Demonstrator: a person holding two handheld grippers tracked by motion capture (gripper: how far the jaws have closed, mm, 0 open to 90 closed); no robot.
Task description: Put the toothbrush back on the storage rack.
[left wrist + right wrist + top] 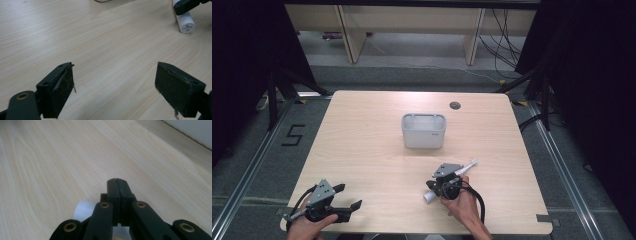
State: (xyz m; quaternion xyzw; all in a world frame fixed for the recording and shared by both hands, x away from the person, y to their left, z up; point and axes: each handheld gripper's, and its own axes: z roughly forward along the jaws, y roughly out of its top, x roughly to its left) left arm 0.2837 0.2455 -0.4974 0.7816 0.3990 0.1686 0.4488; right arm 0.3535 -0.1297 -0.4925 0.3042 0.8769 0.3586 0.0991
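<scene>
A white toothbrush-like stick [468, 166] lies slanted on the wooden table [372, 150], its thick end [185, 23] toward the front. My right gripper [433, 182] hovers right over that thick end with its jaws pressed together; in the right gripper view its tips [117, 181] meet with nothing between them, and the white stick [83, 210] shows underneath. My left gripper [348, 196] rests near the front left corner, open wide [115, 85], with bare wood between its pads.
A white rectangular basket [423, 137] stands in the middle of the table, behind the right gripper. A round cable hole [455, 105] sits near the far edge. Dark curtains and floor rails flank the table.
</scene>
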